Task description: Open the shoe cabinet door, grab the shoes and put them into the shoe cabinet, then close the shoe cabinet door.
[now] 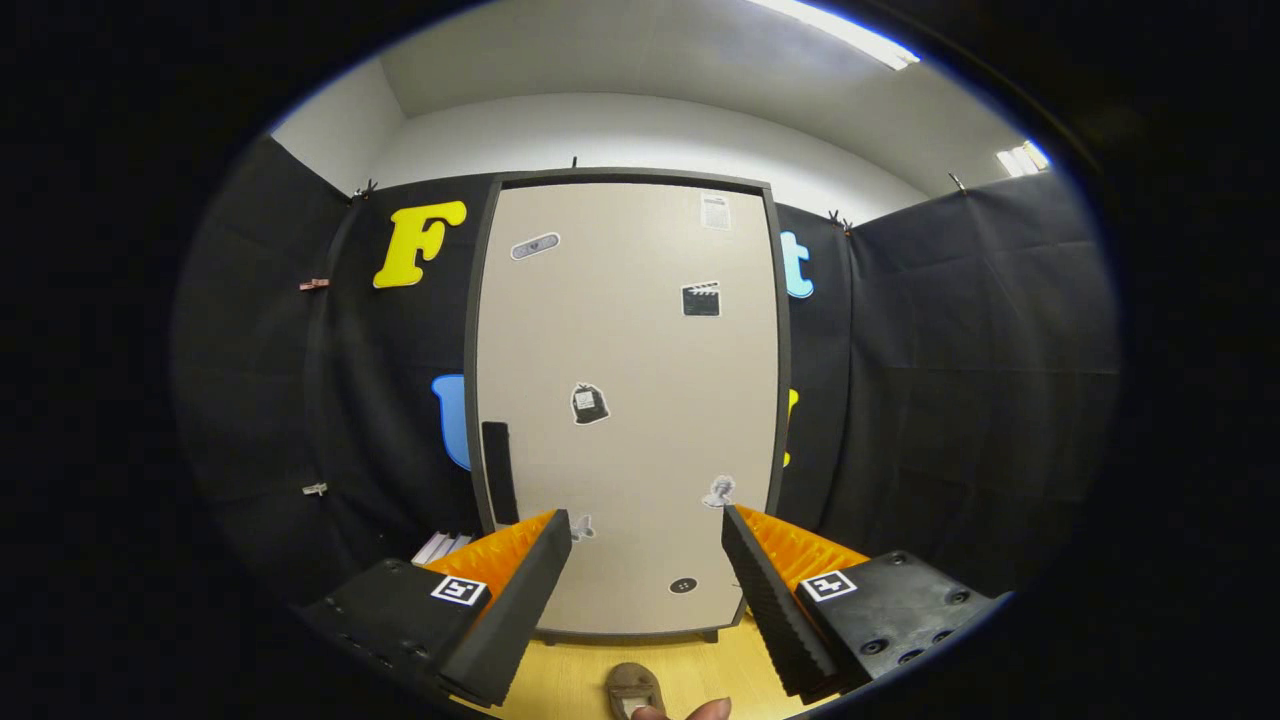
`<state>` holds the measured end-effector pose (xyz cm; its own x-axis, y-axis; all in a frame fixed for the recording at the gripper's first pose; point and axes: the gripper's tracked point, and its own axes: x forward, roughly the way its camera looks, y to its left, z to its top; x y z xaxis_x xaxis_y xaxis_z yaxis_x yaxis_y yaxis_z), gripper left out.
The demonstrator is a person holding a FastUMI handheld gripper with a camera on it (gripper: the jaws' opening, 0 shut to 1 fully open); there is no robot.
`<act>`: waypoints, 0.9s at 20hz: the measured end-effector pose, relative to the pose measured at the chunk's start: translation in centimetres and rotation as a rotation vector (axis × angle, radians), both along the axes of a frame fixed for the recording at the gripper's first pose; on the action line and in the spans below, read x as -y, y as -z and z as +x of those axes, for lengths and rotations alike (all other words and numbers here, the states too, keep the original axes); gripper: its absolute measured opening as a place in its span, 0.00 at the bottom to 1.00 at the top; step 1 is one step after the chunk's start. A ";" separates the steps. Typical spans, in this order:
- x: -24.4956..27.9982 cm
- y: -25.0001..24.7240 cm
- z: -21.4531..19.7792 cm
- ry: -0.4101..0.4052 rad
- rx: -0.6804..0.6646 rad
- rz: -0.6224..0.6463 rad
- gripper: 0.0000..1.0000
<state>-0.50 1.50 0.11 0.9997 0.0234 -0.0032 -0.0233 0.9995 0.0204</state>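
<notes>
Tongs stand wide apart with nothing between them, held level and aimed straight at the shoe cabinet, whose pale door is shut and faces the fingers squarely. Against that door, a dark vertical handle sits on its left edge, roughly at mid-height and just above the left finger. Below the cabinet's foot, on the wooden floor, lies a brown shoe, between the fingers and nearer than the cabinet; what looks like a fingertip shows just beside it. The door looks like a stiff, flat panel, probably light to swing, and the handle is the only place that offers a grip; the flat face with its stickers would give the fingers nothing to bite on. The shoe seems soft and light, best taken by its rim or heel. Judging by the level view, the hand carries the tool low and horizontal, a little way back from the cabinet.
</notes>
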 end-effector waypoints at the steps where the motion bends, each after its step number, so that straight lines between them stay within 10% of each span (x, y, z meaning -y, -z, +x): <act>1: -0.8 0.0 0.3 -0.015 -0.003 0.012 0.98; 18: -14.1 4.3 13.3 -0.118 -0.066 0.060 0.98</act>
<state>12.82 15.60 -4.24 0.9877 0.1431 -0.0634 -0.1374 0.9868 0.0859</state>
